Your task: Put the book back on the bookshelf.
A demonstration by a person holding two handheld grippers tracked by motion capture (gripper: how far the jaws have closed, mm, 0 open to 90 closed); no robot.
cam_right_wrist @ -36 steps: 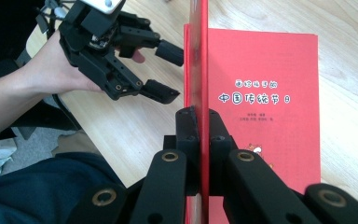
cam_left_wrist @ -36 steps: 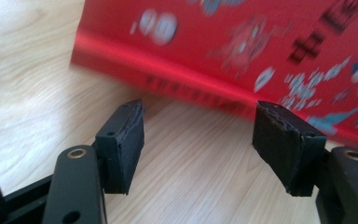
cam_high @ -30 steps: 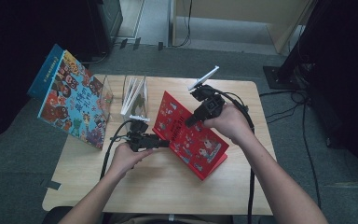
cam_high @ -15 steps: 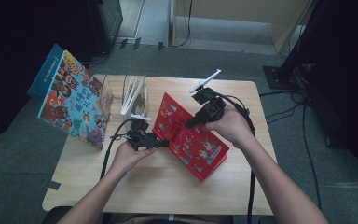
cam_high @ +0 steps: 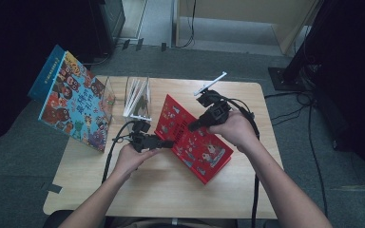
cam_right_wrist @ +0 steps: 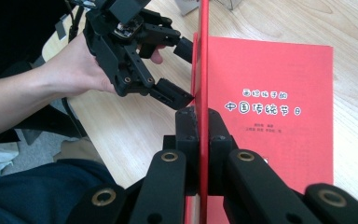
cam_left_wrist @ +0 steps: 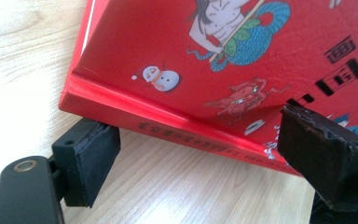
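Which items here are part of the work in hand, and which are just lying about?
In use: red book, cover clamped in right tool; left tool open at its spine.
Lying about: colourful picture book, clear book stand.

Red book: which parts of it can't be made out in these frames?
- Red book, right gripper view: the lifted cover shows edge-on, its pictures hidden.
- Left gripper view: spine lettering too small; the frame edges crop the cover.
- High view: cover text too small; the right gripper hides part.

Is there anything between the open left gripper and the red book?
Nothing visible. The left gripper has just opened, and its jaws stand on either side of the red book at its spine, with only bare table under it.
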